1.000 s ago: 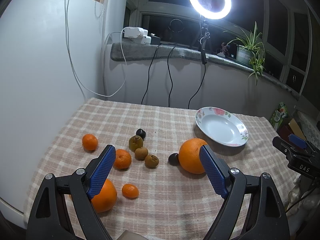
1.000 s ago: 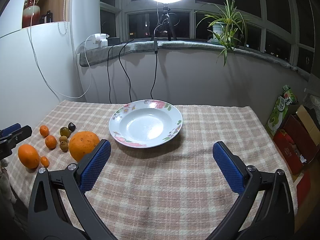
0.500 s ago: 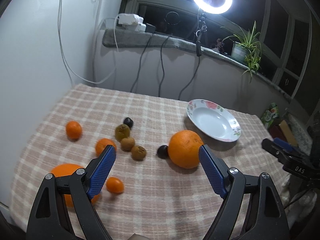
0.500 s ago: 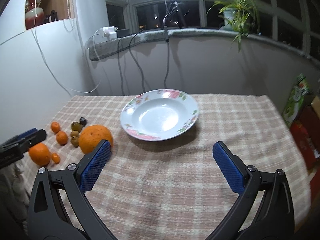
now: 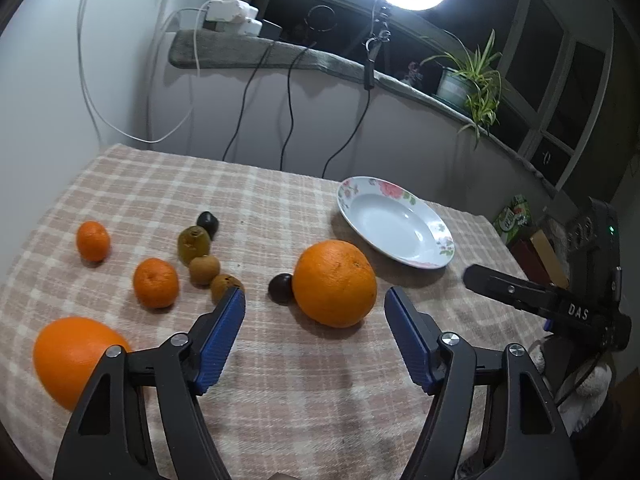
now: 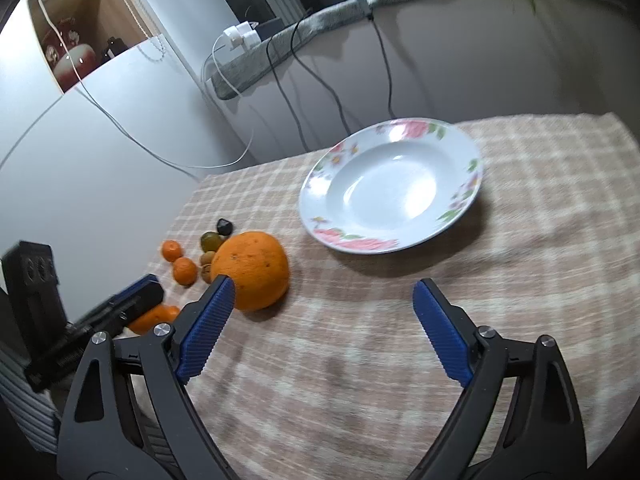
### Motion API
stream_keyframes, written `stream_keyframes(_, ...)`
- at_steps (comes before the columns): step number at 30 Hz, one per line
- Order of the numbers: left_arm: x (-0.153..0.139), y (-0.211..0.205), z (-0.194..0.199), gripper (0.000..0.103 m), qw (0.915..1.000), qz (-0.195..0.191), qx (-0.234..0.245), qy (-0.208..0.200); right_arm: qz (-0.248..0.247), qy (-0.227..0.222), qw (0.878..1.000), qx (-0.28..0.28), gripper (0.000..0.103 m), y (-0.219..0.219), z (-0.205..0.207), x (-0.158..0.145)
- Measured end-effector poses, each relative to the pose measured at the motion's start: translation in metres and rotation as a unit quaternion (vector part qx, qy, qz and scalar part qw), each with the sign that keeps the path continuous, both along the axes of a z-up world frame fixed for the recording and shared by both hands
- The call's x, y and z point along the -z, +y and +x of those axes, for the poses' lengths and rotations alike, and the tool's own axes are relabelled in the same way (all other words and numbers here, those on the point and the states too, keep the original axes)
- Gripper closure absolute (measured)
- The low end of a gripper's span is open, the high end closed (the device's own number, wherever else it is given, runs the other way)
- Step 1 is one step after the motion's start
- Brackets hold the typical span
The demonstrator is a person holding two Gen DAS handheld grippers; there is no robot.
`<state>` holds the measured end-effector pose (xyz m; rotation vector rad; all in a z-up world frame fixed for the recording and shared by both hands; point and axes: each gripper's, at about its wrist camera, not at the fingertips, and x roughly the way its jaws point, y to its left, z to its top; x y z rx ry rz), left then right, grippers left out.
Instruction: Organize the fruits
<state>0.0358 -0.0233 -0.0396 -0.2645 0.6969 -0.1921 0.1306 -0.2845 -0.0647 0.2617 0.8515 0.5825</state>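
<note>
My left gripper (image 5: pixel 315 305) is closing on nothing yet, the large round dimpled orange (image 5: pixel 334 282) sitting centre frame just ahead beside the flowered white ceramic plate (image 5: pixel 428 261); I should centre before clamping, while the right gripper (image 6: pixel 322 300), also narrowing, holds nothing.

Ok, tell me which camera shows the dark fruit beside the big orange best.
Left wrist view: the dark fruit shows whole, touching the big orange. In the right wrist view, the orange hides it.

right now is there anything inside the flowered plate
Nothing visible inside the flowered plate: its white bowl is bare in both views. All the fruit, including the big orange, lies on the checked cloth. What's under the plate is hidden.
</note>
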Motion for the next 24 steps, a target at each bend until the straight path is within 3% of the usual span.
stream_keyframes(12, 0.012, -0.017, 0.017, 0.05, 0.9991, 0.011, 0.039, 0.011, 0.066, 0.077, 0.994, -0.044, 0.021, 0.026, 0.034, 0.028)
stream_keyframes(24, 0.02, -0.024, 0.03, 0.052, 0.9985, 0.015, 0.048, 0.021, 0.098, 0.121, 0.985, -0.071, 0.027, 0.046, 0.052, 0.046)
